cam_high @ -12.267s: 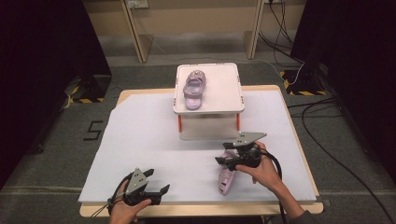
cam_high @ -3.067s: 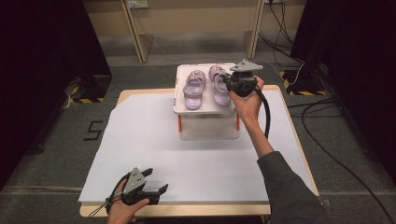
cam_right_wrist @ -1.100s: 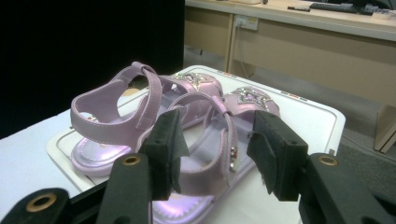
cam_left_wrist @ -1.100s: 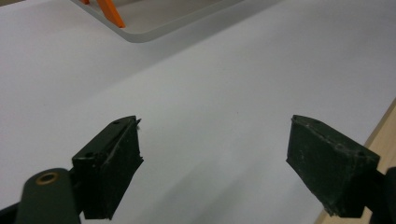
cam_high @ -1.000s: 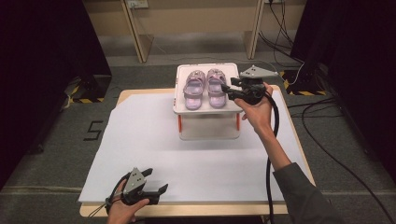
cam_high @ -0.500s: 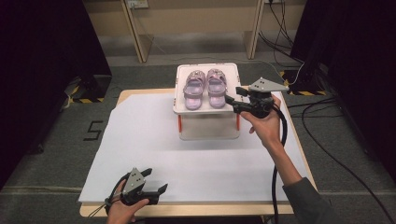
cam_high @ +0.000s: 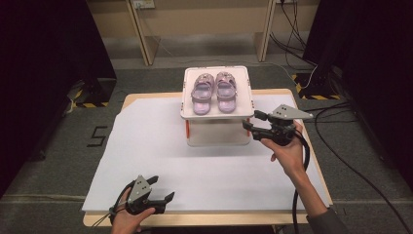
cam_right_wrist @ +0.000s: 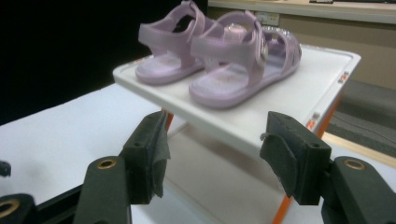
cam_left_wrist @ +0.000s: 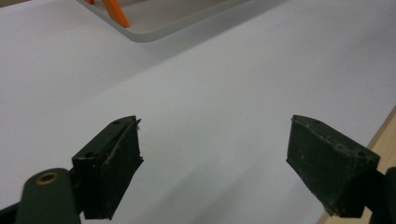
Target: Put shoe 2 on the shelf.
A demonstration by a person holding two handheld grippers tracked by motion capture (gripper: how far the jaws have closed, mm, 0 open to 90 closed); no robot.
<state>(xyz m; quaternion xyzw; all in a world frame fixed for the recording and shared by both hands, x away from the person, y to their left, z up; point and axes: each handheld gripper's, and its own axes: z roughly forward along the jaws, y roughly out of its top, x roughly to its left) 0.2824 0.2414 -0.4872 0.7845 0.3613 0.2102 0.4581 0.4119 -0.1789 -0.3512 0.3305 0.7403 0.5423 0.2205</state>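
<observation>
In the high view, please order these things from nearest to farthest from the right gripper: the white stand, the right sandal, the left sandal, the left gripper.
Measured from the right gripper:
1. White stand, just to its left, the tray corner beside the jaws.
2. Right sandal, on the stand's top, nearer side.
3. Left sandal, on the top, beside the first, farther over.
4. Left gripper, at the table's near edge.

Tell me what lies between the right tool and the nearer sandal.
Nothing but bare white tray top. In the right gripper view the right tool, jaws open and empty, sits just off the tray's edge, and the nearer sandal stands beyond that clear strip.
</observation>
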